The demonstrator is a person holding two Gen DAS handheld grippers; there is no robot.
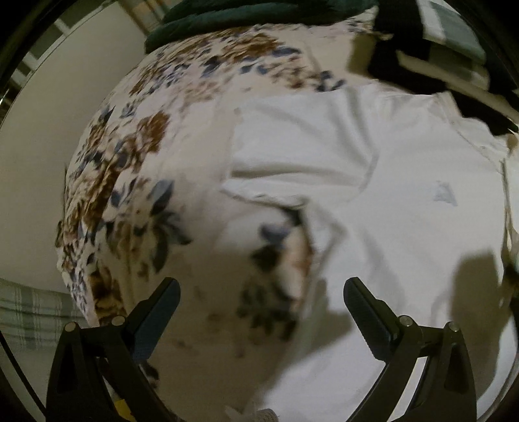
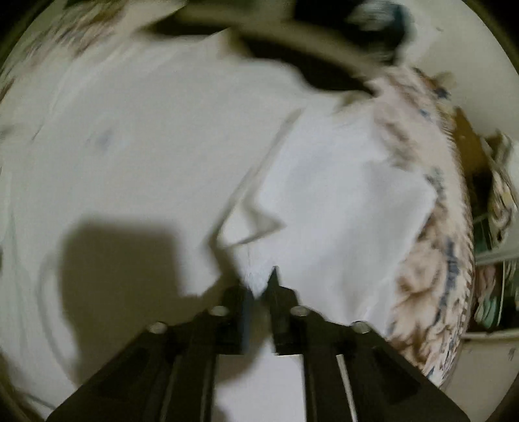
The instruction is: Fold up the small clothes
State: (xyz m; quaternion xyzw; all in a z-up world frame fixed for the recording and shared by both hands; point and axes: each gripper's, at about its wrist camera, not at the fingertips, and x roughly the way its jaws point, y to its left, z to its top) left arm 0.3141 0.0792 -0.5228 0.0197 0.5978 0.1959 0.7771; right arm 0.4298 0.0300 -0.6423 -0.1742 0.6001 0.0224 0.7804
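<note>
A white shirt (image 1: 373, 181) lies spread on a bed covered by a floral sheet (image 1: 136, 155), seen from above through two gripper cameras. In the left wrist view, the left gripper (image 1: 261, 292) hangs over the spot where the shirt's edge meets the sheet, its two black fingers (image 1: 162, 305) spread wide apart with nothing between them. A sleeve is folded across the shirt's upper part, and a faint grey mark shows on the cloth towards the right. A dark green cloth (image 1: 246, 19) sits at the far end of the bed, with a black item (image 1: 399, 45) beside it.

In the right wrist view, which is blurred, the right gripper (image 2: 259, 292) points down at the shirt (image 2: 162, 146). Its fingers (image 2: 279, 292) stand close together, and a raised peak of white cloth sits pinched between them. A crease runs up and away from the pinch. The floral sheet (image 2: 431, 266) shows along the shirt's right edge. A dark shadow falls on the shirt left of the gripper.
</note>
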